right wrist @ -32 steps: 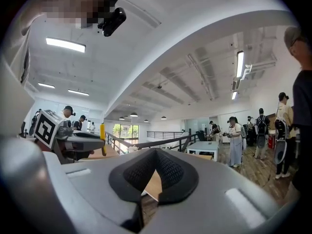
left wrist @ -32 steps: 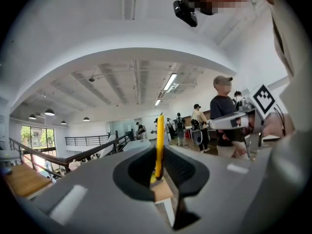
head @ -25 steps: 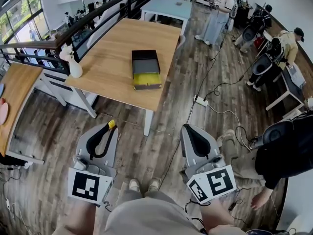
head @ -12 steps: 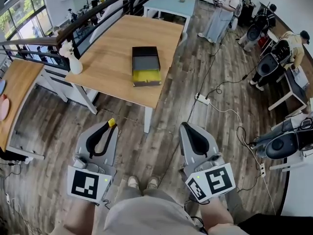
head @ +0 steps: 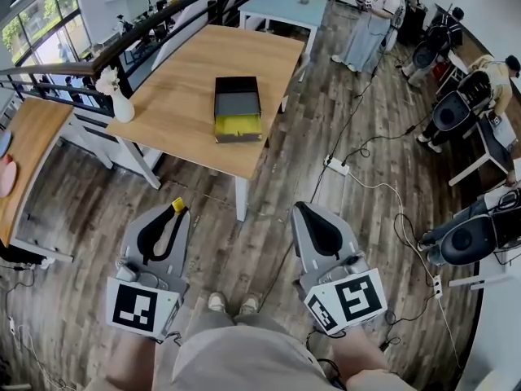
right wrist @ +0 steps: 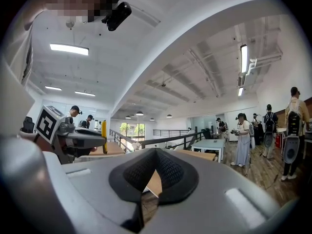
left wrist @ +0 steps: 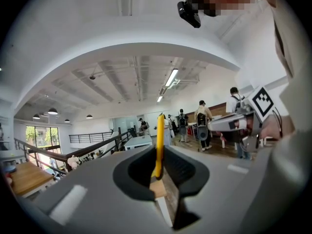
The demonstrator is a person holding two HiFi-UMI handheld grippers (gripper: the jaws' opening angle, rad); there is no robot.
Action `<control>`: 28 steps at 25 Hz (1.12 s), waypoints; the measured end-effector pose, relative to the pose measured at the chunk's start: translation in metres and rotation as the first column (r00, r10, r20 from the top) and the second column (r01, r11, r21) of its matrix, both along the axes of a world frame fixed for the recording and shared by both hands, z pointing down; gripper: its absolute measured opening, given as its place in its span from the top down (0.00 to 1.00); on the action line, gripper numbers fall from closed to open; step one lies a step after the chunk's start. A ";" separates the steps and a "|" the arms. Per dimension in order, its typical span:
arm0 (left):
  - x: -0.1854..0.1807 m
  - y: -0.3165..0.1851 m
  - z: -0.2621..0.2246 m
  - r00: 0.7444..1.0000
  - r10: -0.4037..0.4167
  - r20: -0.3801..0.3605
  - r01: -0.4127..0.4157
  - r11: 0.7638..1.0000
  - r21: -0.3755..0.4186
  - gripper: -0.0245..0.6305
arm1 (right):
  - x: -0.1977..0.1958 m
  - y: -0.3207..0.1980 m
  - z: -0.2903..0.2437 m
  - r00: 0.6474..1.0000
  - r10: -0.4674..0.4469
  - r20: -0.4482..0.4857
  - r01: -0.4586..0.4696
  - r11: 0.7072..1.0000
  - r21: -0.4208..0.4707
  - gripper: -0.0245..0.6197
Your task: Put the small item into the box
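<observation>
A dark open box [head: 237,104] with a yellow front part lies on the wooden table [head: 187,96], well ahead of both grippers. My left gripper [head: 175,210] hangs over the floor at lower left, shut on a small yellow item [head: 177,205] that sticks out past its tips. In the left gripper view the yellow item [left wrist: 159,145] stands upright between the closed jaws of that gripper [left wrist: 159,157]. My right gripper [head: 301,212] is at lower right, also over the floor, shut with nothing in it [right wrist: 156,155]. The right gripper view also catches the yellow item [right wrist: 104,136] at left.
A white vase [head: 122,106] with flowers stands on the table's left edge. A pale blue table [head: 285,6] is beyond it. A power strip [head: 335,166] and cables lie on the floor at right. People and office chairs [head: 452,108] fill the far right; a railing [head: 98,55] runs at left.
Both grippers have drifted slightly left in the view and the table with the box sits a little closer. The person in dark clothes at lower right is gone from view.
</observation>
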State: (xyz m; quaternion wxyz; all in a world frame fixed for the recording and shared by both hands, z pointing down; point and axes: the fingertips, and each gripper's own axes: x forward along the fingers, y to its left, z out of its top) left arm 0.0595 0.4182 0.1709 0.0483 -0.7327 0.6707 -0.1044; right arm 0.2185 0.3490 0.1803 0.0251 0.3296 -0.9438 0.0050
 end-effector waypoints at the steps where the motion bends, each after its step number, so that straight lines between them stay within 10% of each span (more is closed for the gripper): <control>1: 0.003 -0.001 0.000 1.000 -0.002 0.000 0.002 1.000 0.002 0.89 | 0.003 -0.001 0.000 1.000 -0.001 0.000 0.001 1.000 0.001 0.96; 28: -0.018 -0.067 0.012 1.000 -0.008 -0.003 0.008 1.000 0.020 0.89 | -0.018 -0.070 0.017 1.000 -0.010 0.005 0.010 1.000 -0.006 0.96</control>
